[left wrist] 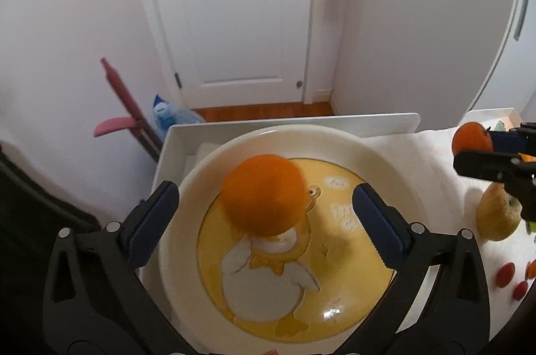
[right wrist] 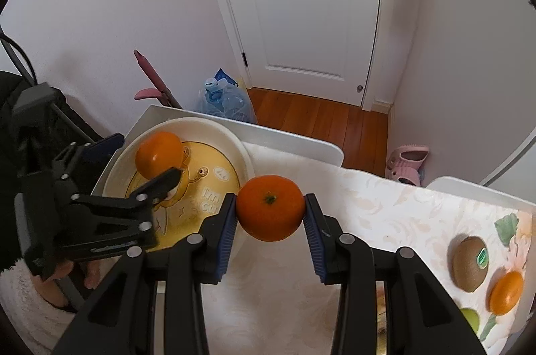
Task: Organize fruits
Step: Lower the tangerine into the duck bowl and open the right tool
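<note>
An orange [left wrist: 264,194], blurred, lies in the cream plate [left wrist: 335,137] with a yellow duck picture. My left gripper [left wrist: 264,190] hangs over the plate, open wide, and its blue pads [left wrist: 154,221] stand clear of the orange on both sides. The right wrist view shows the same orange [right wrist: 159,154] in the plate [right wrist: 207,127], with the left gripper [right wrist: 134,164] beside it. My right gripper [right wrist: 269,204] is shut on a second orange [right wrist: 269,207], stem toward the camera, held above the tablecloth just right of the plate. It also shows at the right edge as the right gripper [left wrist: 495,154] with its orange [left wrist: 470,137].
The plate sits in a white tray [left wrist: 174,147]. On the flowered tablecloth [right wrist: 385,214] to the right lie a pear [left wrist: 497,214], a kiwi [right wrist: 469,264], a small orange [right wrist: 506,288], a green fruit [right wrist: 469,318] and small red fruits [left wrist: 504,276]. Beyond the table edge are the floor and a door.
</note>
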A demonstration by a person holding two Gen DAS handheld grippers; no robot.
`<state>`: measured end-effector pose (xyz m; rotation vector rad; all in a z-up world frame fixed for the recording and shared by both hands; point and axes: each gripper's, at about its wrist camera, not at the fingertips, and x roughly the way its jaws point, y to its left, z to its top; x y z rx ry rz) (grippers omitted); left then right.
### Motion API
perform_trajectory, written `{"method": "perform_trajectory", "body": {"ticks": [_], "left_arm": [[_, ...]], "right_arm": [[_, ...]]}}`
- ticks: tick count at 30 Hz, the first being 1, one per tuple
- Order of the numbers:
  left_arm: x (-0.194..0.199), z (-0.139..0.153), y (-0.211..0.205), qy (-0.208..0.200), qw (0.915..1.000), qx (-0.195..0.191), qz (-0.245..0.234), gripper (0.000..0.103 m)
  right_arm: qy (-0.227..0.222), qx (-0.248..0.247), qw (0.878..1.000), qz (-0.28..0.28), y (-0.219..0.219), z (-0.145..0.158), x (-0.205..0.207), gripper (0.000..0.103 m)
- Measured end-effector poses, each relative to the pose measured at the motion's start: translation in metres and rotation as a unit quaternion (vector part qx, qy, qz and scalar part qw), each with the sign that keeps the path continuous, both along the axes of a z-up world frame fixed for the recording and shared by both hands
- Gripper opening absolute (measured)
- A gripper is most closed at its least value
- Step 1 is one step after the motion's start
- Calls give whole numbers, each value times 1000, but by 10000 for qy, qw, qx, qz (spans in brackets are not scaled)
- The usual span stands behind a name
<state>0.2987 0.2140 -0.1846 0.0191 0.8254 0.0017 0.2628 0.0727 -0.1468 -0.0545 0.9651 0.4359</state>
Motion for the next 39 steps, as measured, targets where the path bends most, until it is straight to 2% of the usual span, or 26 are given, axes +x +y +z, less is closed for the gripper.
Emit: {"method": "perform_trajectory", "body": {"ticks": [7, 15, 24, 28, 35, 37, 39], "left_arm": [[-26, 14, 7, 132, 9995, -69, 267, 103], [-51, 22, 22, 191, 9982, -96, 568, 103], [-64, 23, 30, 227, 9976, -55, 646, 103], [-66, 16, 32, 304, 9975, -45, 641, 103], [-67, 8, 34, 359, 9973, -136, 629, 103], [-67, 8, 35, 352, 9973, -150, 630, 103], [-68, 10, 36, 329, 9973, -175, 633, 103]], "right_arm": [[-64, -37, 9996, 284, 5, 6, 6, 36], [-99, -36, 9957, 920, 32, 2, 7, 36], [-94, -65, 9886, 1502, 60, -22, 12, 36], [-48, -109, 9872, 1588, 71, -37, 17, 36], [-217, -351, 9855, 1644, 80, -47, 18, 36], [-250, -437, 9851, 1647, 80, -48, 17, 47], [-354, -482, 9845, 1651, 78, -45, 14, 69]]}}
